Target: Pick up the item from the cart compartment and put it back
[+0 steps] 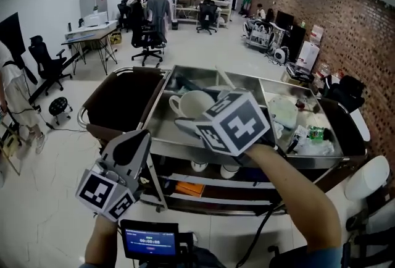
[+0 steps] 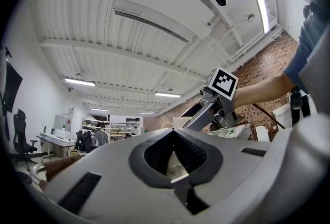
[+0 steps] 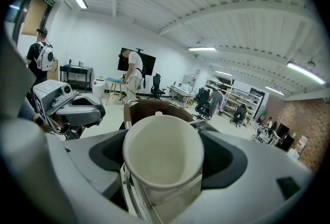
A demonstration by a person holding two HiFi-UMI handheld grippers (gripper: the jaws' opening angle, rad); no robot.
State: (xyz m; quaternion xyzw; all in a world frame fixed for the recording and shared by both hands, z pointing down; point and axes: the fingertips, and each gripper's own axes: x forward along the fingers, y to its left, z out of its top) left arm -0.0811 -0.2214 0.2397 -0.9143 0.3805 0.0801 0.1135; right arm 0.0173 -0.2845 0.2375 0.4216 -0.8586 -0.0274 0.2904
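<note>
A white mug (image 1: pixel 191 104) hangs tilted above the middle compartment of the steel cart (image 1: pixel 185 144), with my right gripper (image 1: pixel 190 120) shut on it. In the right gripper view the mug (image 3: pixel 162 150) fills the space between the jaws, its open mouth facing the camera. My left gripper (image 1: pixel 142 135) is held in front of the cart's left end, shut with nothing in it. In the left gripper view the pads (image 2: pixel 160 152) meet at the tip. The right gripper's marker cube (image 2: pixel 223 82) shows beyond them.
A dark brown bin (image 1: pixel 120 100) forms the cart's left end. The right compartment (image 1: pixel 302 131) holds clear wrappers and a green can (image 1: pixel 316 133). More cups (image 1: pixel 199 166) stand on the lower shelf. Office chairs (image 1: pixel 147 38) and desks stand behind the cart.
</note>
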